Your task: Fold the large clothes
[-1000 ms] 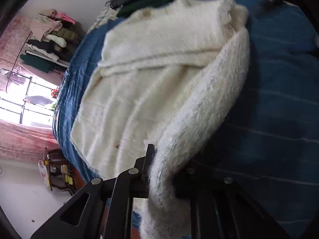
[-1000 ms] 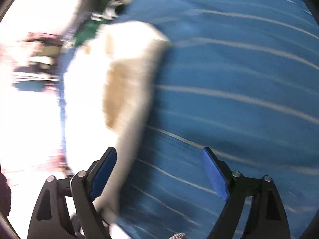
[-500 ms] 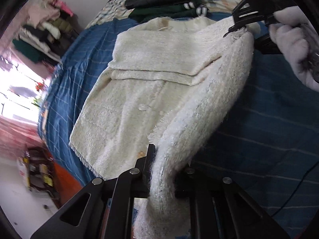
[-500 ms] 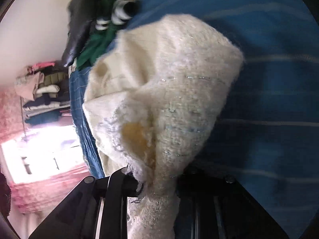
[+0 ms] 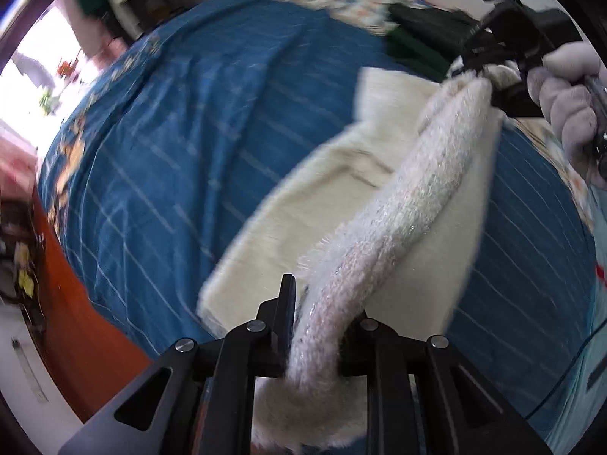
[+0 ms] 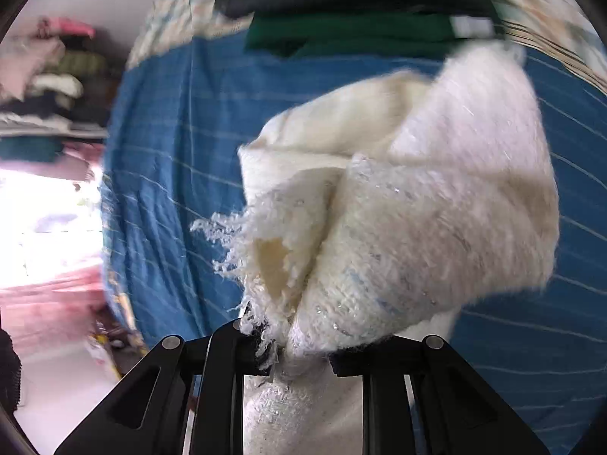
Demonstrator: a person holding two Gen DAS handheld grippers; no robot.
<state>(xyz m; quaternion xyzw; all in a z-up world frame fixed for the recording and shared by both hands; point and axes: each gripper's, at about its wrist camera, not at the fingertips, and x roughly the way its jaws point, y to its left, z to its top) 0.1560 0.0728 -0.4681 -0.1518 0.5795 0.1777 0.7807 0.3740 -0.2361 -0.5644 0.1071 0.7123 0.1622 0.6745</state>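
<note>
A cream fuzzy sweater (image 5: 341, 204) lies partly folded on the blue striped bedspread (image 5: 189, 121). My left gripper (image 5: 315, 341) is shut on one end of its folded edge, which stretches as a thick roll toward the upper right. My right gripper (image 5: 489, 76), held by a gloved hand, is shut on the other end of that edge. In the right wrist view the sweater (image 6: 398, 208) bunches up in front of the shut right gripper (image 6: 299, 352), its frayed hem showing, lifted above the bedspread (image 6: 170, 151).
A pile of dark and green clothes (image 6: 360, 11) lies at the far end of the bed. Stacked clothes (image 6: 45, 76) sit on shelves by a bright window on the left. The orange bed side (image 5: 87, 322) and white floor lie below left.
My right gripper closed on the sweater's edge. Both grippers lifted the edge and carried it across the sweater, now uncovering more bedspread on the left.
</note>
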